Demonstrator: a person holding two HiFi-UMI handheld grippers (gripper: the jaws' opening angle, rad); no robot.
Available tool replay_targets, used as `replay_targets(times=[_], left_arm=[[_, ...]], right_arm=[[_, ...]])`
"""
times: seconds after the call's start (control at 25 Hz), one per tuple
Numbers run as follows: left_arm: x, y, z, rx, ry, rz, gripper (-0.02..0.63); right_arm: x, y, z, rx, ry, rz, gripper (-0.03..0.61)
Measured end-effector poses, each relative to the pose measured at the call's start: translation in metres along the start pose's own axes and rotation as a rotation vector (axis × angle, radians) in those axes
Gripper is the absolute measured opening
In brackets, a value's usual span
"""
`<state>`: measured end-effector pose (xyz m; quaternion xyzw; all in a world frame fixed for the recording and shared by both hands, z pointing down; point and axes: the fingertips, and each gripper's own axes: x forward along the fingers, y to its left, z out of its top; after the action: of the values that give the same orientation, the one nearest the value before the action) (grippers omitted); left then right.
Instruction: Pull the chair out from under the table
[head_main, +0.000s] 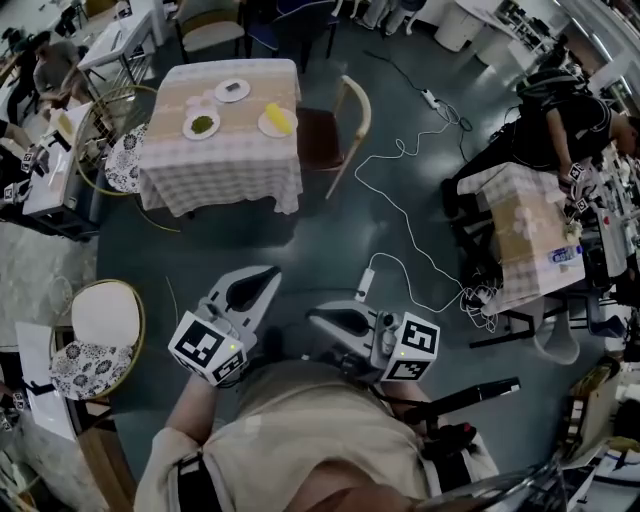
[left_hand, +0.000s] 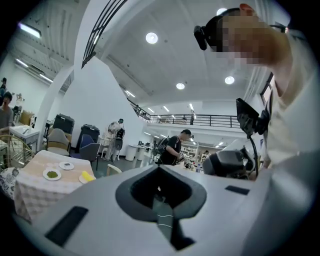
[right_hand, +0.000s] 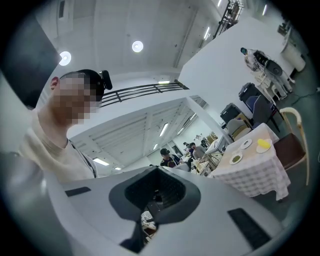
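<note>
The chair (head_main: 335, 125), dark-seated with a pale curved back, stands tucked against the right side of the table (head_main: 215, 170), which wears a checked cloth. Both grippers are held close to the person's body, far from the chair. My left gripper (head_main: 262, 280) is shut with nothing in it and points toward the table. My right gripper (head_main: 318, 318) is shut and empty too. In the left gripper view the jaws (left_hand: 160, 169) lie together, with the table (left_hand: 27, 195) and chair back (left_hand: 114, 169) far off. The right gripper view shows its shut jaws (right_hand: 157, 171) and the chair (right_hand: 292, 142) at the right.
Three plates (head_main: 232, 90) with food sit on the table. A white cable and power strip (head_main: 432, 100) trail over the dark floor right of the chair. A round white chair (head_main: 100, 320) stands at my left, another clothed table (head_main: 520, 225) at my right. People work at the room's edges.
</note>
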<state>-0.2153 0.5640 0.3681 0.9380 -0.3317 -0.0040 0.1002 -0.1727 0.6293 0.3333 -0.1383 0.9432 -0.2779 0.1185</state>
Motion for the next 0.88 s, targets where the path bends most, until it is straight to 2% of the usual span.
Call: replay_targets(times=[0.12, 0.32, 0.44, 0.64, 0.88], left_arm=[[-0.012, 0.017, -0.002, -0.003, 0.01, 0.036, 0.005], [-0.029, 0.033, -0.005, -0.086, -0.017, 0.056, 0.005], [-0.031, 0.033, -0.004, -0.069, -0.015, 0.065, 0.005], [-0.026, 0.025, 0.006, 0.005, -0.026, 0.082, 0.005], [0.008, 0.018, 0.009, 0.005, 0.005, 0.14, 0.005]], right_arm=[[0.015, 0.001, -0.001, 0.008, 0.008, 0.011, 0.011], [0.032, 0.002, -0.008, 0.019, 0.039, 0.025, 0.011], [0.036, 0.005, -0.012, 0.022, 0.056, 0.029, 0.012], [0.037, -0.001, -0.008, 0.031, 0.06, 0.052, 0.012], [0.01, -0.017, 0.01, 0.052, 0.03, 0.123, 0.012]])
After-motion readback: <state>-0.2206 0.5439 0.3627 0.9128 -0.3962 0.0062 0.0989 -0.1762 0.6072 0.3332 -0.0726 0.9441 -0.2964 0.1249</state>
